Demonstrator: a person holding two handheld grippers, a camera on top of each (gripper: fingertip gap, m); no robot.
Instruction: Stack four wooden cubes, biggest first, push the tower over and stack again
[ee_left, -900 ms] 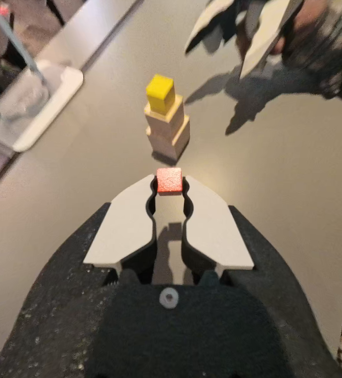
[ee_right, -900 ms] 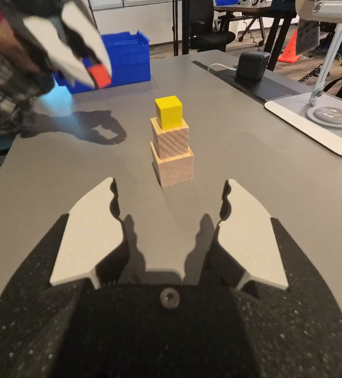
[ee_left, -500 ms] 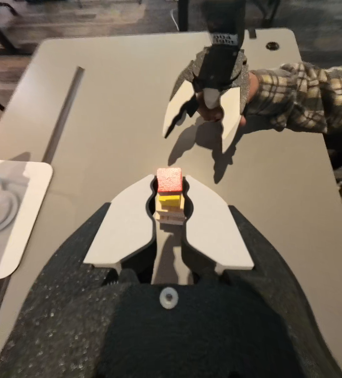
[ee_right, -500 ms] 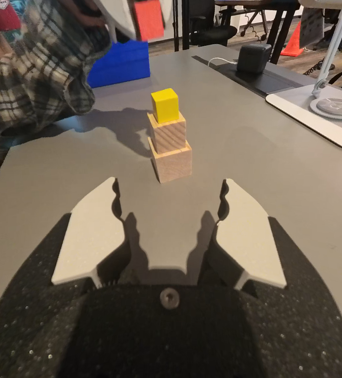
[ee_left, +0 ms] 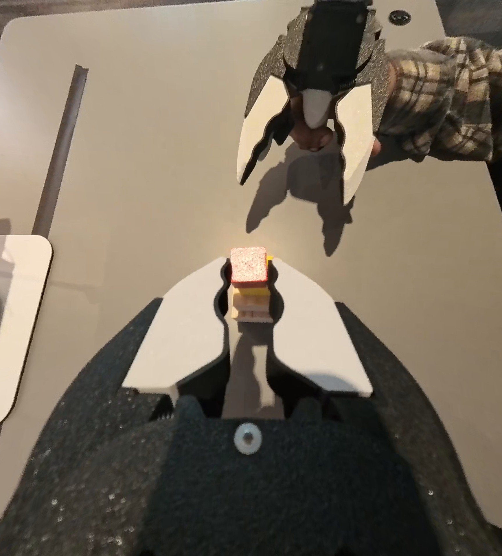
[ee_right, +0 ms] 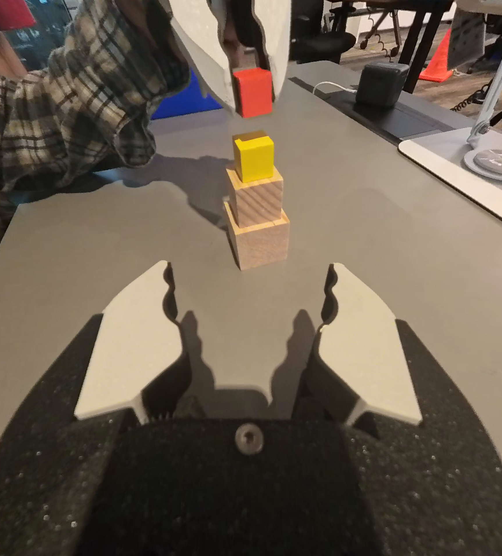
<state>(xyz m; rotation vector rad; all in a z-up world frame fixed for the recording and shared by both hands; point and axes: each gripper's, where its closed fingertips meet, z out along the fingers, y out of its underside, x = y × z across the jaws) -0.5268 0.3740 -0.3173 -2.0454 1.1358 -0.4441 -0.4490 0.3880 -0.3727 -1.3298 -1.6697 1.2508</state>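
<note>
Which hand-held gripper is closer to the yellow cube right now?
Left. The left hand-held gripper hangs just above the yellow cube, holding the red cube; the right hand-held gripper sits farther back, open.

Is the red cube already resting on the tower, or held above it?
Held above: the left hand-held gripper grips the red cube, a visible gap above the yellow cube.

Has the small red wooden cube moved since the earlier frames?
Yes. The small red wooden cube, in the left gripper, travelled right and now hangs above the yellow cube topping the stack.
</note>
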